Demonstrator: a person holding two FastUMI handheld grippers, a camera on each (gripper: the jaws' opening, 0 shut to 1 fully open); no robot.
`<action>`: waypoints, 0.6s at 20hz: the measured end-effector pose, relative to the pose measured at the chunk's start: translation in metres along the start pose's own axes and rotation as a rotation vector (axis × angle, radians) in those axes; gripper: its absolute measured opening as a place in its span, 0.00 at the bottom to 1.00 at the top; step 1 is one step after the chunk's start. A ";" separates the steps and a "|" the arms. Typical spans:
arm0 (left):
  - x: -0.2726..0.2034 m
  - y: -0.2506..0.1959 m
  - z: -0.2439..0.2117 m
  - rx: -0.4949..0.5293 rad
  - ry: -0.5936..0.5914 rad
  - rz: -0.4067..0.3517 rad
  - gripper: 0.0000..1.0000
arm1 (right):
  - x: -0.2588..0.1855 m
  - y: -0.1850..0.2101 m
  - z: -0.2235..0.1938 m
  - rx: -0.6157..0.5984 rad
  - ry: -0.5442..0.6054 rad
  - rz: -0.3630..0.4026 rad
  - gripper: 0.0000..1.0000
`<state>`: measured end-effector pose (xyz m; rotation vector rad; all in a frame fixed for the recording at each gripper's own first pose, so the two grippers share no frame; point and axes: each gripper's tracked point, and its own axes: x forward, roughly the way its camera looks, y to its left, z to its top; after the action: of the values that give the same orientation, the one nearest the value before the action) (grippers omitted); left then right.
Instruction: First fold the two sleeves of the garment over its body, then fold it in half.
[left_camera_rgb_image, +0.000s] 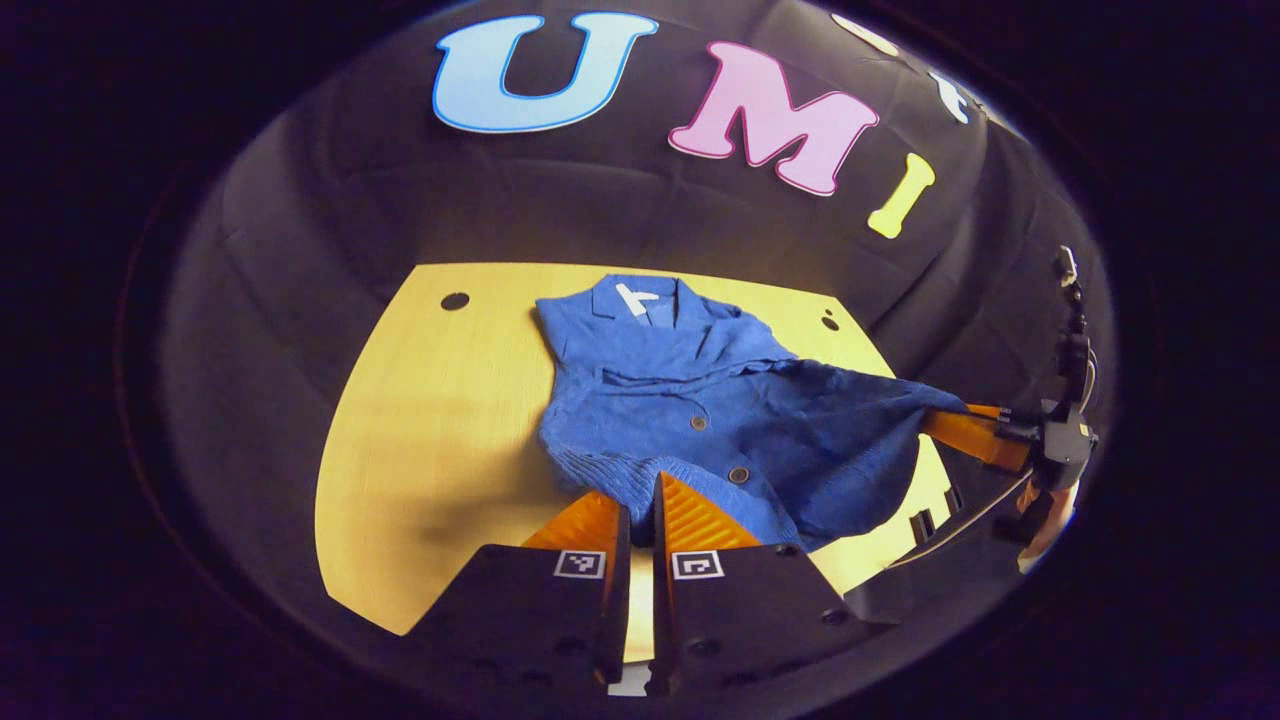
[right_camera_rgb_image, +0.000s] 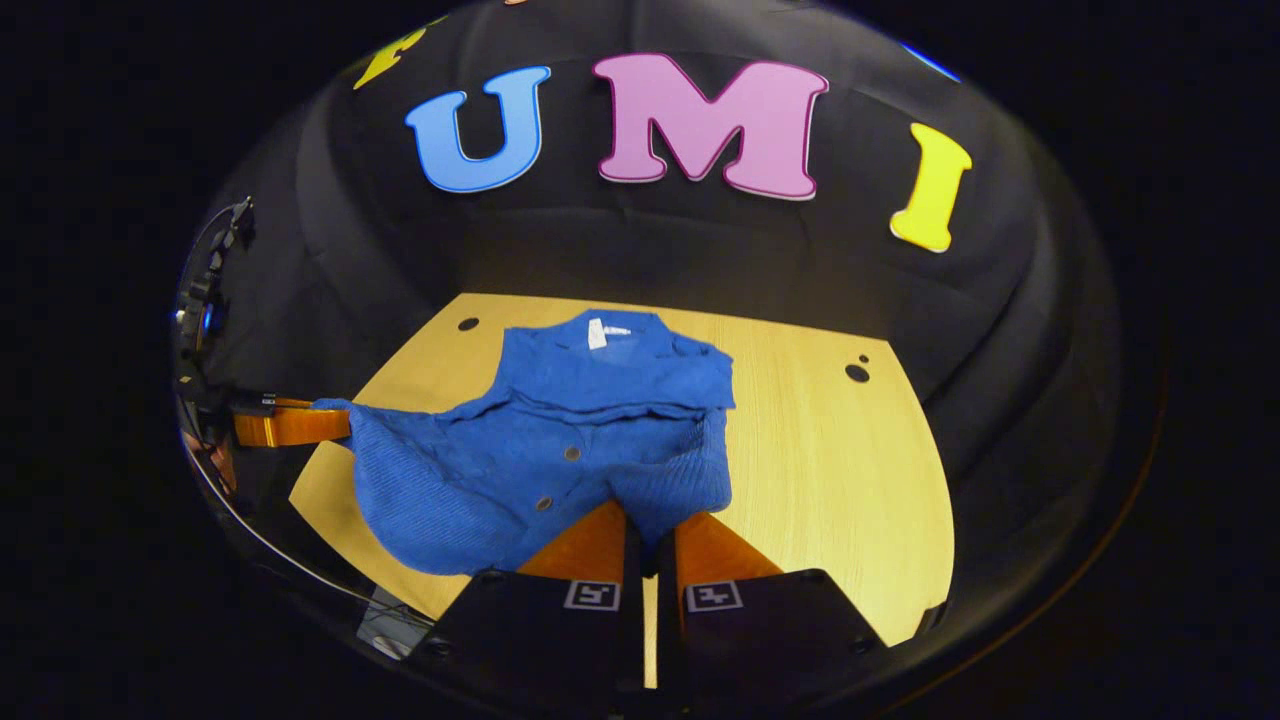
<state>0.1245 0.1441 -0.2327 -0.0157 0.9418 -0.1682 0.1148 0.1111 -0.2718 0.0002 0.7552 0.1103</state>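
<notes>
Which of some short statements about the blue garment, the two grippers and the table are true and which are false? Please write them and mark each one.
1. The blue garment lies on a yellow wooden table. True.
2. The left gripper is open and far from the cloth. False: it is shut on the garment's bottom edge.
3. The right gripper pinches the bottom edge too. True.
4. The garment's collar points toward the grippers. False: the collar is at the far side, near the booth wall.
5. The garment has buttons down its front. True.
</notes>
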 end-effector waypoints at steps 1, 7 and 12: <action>0.002 -0.001 0.015 -0.020 -0.012 -0.004 0.08 | 0.004 0.000 0.017 0.011 -0.020 -0.005 0.09; 0.021 0.024 0.099 -0.111 -0.075 0.051 0.08 | 0.067 -0.036 0.111 0.054 -0.074 -0.057 0.09; 0.084 0.076 0.150 -0.216 -0.007 0.173 0.08 | 0.168 -0.070 0.157 0.067 -0.061 -0.100 0.08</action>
<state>0.3040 0.1975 -0.2183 -0.1336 0.9462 0.0935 0.3508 0.0642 -0.2755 0.0295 0.6965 -0.0105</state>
